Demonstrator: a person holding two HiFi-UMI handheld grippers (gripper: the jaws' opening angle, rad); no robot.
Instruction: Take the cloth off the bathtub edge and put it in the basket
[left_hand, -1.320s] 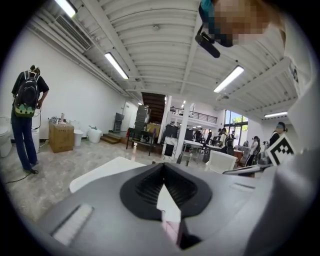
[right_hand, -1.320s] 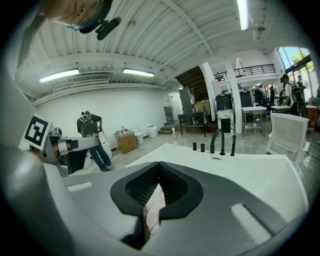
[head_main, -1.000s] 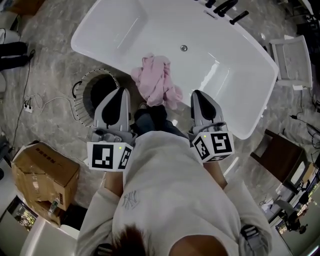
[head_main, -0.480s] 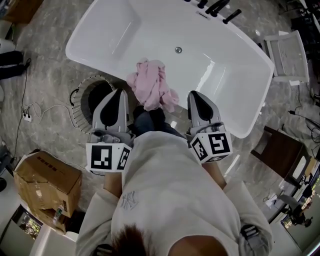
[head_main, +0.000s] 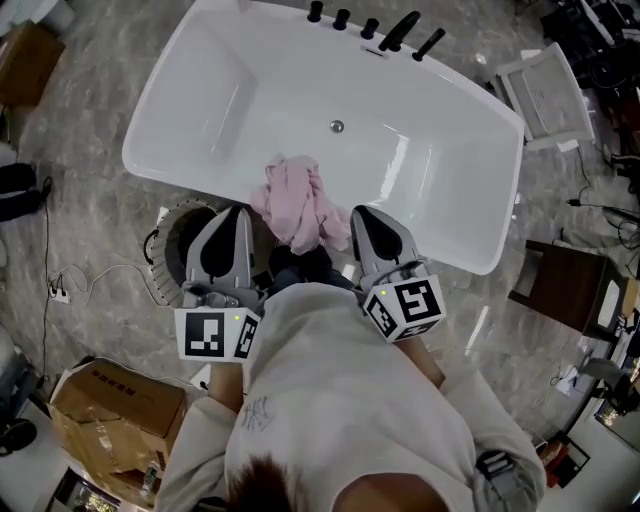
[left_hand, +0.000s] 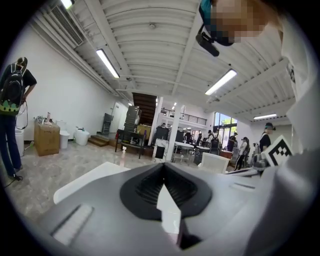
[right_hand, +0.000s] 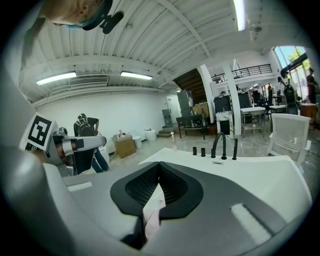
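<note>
Lying bunched on bathtub near edge, pink cloth, left gripper and right gripper both pressed together (flanking it), basket on floor beside left gripper.

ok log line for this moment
pink cloth: on bathtub edge | left gripper: shut, empty | right gripper: shut, empty | basket: on floor by bathtub

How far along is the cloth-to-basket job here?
Nothing done: the pink cloth lies bunched on the bathtub edge. In hand: the left gripper and right gripper flank it, both shut, neither holding it. Left: grasp the cloth and drop it in the basket.
</note>
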